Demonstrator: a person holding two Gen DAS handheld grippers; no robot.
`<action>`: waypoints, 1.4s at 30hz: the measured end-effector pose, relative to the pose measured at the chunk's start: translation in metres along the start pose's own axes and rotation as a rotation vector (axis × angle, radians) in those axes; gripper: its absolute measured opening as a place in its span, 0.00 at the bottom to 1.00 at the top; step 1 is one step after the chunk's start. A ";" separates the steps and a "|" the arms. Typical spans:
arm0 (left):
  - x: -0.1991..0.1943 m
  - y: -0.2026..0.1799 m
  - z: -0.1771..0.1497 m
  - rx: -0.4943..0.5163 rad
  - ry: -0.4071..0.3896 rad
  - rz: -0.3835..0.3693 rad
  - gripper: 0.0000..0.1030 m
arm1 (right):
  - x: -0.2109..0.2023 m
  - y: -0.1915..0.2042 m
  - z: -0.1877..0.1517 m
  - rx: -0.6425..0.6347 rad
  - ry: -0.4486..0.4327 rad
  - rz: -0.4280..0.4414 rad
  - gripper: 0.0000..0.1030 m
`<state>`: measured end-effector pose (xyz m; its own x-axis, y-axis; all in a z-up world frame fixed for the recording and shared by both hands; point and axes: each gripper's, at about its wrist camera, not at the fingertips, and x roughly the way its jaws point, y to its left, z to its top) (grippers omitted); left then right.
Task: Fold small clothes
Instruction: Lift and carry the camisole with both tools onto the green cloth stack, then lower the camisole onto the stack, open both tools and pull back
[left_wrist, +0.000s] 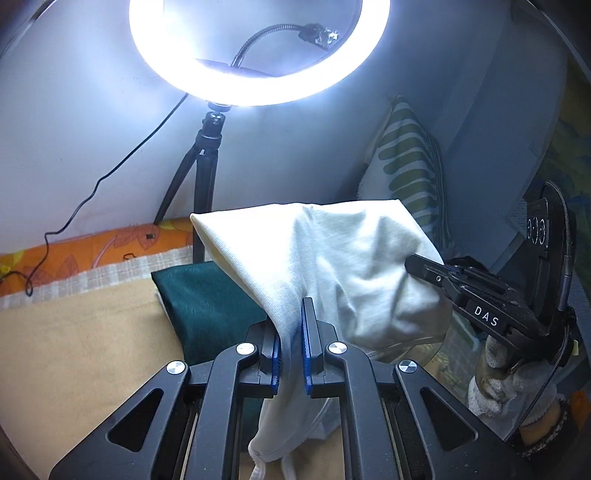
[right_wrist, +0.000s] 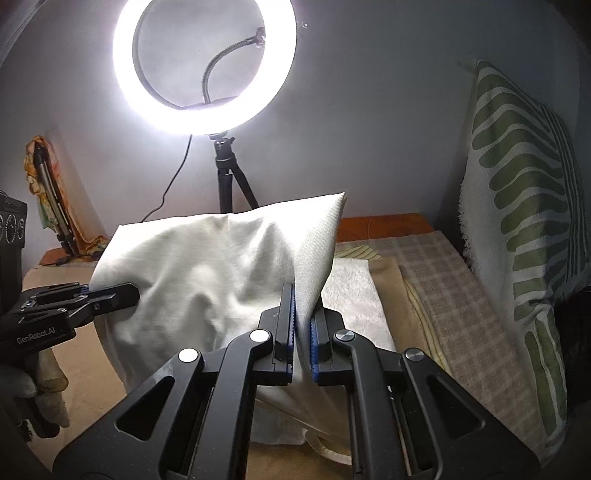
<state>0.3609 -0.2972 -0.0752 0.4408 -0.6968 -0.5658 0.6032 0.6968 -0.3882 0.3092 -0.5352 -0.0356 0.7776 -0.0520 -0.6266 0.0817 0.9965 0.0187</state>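
A white garment (left_wrist: 332, 266) hangs in the air, held up between both grippers above a bed. My left gripper (left_wrist: 291, 332) is shut on the garment's left side; cloth drapes down between its blue pads. It also shows in the right wrist view (right_wrist: 110, 291) at the left, pinching the cloth's edge. My right gripper (right_wrist: 303, 321) is shut on the garment's (right_wrist: 221, 273) right side. It shows in the left wrist view (left_wrist: 417, 266) at the right, gripping the cloth. The garment's lower part sags to the bed.
A lit ring light (left_wrist: 258, 51) on a black tripod (left_wrist: 203, 177) stands behind the bed by the wall. A folded dark green cloth (left_wrist: 199, 299) lies on the beige blanket (left_wrist: 74, 350). A green-patterned pillow (right_wrist: 524, 229) leans at the right. A white fluffy towel (right_wrist: 358, 295) lies under the garment.
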 end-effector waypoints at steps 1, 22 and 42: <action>0.005 -0.001 0.001 0.009 0.004 0.011 0.07 | 0.007 -0.001 0.001 -0.005 0.006 -0.011 0.07; 0.021 -0.012 0.007 0.068 0.037 0.175 0.32 | 0.044 -0.014 0.002 -0.031 0.049 -0.192 0.36; -0.117 -0.057 -0.010 0.125 -0.076 0.189 0.44 | -0.096 0.039 0.001 -0.001 -0.041 -0.196 0.36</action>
<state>0.2683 -0.2539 0.0054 0.5999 -0.5700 -0.5614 0.5803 0.7931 -0.1851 0.2385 -0.4917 0.0260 0.7715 -0.2477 -0.5861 0.2337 0.9670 -0.1011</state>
